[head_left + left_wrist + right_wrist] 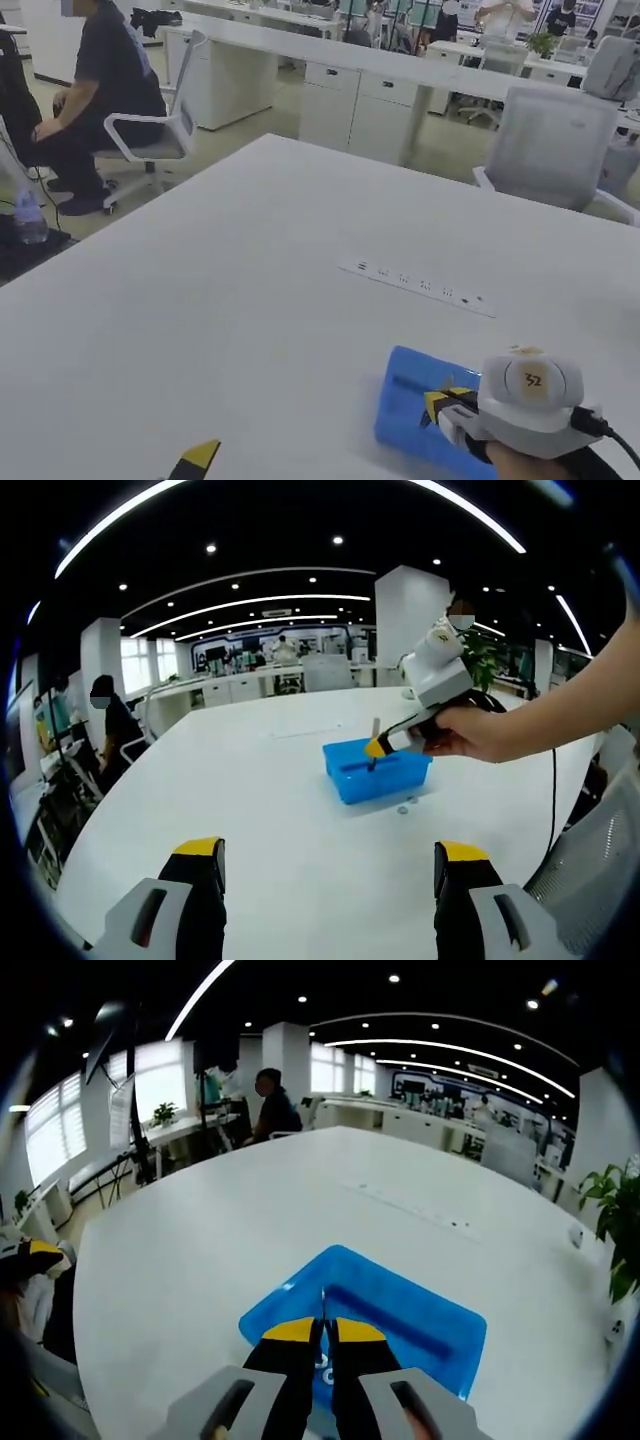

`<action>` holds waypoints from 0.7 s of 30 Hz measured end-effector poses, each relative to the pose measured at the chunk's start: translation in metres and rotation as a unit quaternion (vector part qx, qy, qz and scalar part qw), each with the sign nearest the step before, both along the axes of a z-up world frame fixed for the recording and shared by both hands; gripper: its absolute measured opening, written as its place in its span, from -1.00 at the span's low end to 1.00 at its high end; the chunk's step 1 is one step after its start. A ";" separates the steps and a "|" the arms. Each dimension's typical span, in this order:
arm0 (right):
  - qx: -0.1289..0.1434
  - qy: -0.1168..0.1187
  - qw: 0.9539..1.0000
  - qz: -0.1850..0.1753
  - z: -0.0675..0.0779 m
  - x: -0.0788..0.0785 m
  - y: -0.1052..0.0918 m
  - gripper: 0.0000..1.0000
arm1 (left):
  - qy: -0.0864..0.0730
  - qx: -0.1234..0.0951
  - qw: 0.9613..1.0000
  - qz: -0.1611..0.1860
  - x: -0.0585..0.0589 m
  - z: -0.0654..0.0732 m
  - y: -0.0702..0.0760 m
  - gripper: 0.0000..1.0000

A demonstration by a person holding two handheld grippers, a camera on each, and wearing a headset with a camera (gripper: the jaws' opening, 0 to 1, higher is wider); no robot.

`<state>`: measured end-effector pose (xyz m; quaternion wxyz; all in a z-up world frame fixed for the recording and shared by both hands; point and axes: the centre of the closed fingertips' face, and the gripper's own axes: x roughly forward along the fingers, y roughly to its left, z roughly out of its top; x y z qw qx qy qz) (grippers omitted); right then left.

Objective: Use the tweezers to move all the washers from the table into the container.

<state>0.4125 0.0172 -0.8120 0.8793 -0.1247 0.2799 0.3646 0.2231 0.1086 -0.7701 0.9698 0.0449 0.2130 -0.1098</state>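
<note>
Right claw (323,1326) pinching 1 tweezers (323,1302) over 1 blue container (425,1332), left claw (330,852) spread apart

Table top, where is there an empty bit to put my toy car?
Plenty: in the head view, the wide white table left of the power strip and the blue container is bare. So is the stretch between the left gripper and the container. It's crowded at the container: the right gripper holds tweezers there, washers beside it.
</note>
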 end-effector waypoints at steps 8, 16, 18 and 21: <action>0.004 0.005 1.000 -0.004 0.001 0.002 0.000 -0.96 | 0.001 -0.001 1.000 0.000 0.000 0.001 0.000 0.75; 0.017 -0.007 1.000 -0.003 0.020 -0.004 -0.004 -0.96 | -0.001 -0.001 1.000 0.002 -0.001 0.003 0.001 0.75; 0.022 -0.009 1.000 -0.004 0.025 -0.006 -0.005 -0.96 | -0.002 -0.001 1.000 0.001 -0.001 0.003 0.000 0.75; 0.033 -0.021 0.999 -0.006 0.036 -0.008 -0.007 -0.96 | -0.004 -0.001 1.000 0.000 -0.001 0.004 0.000 0.75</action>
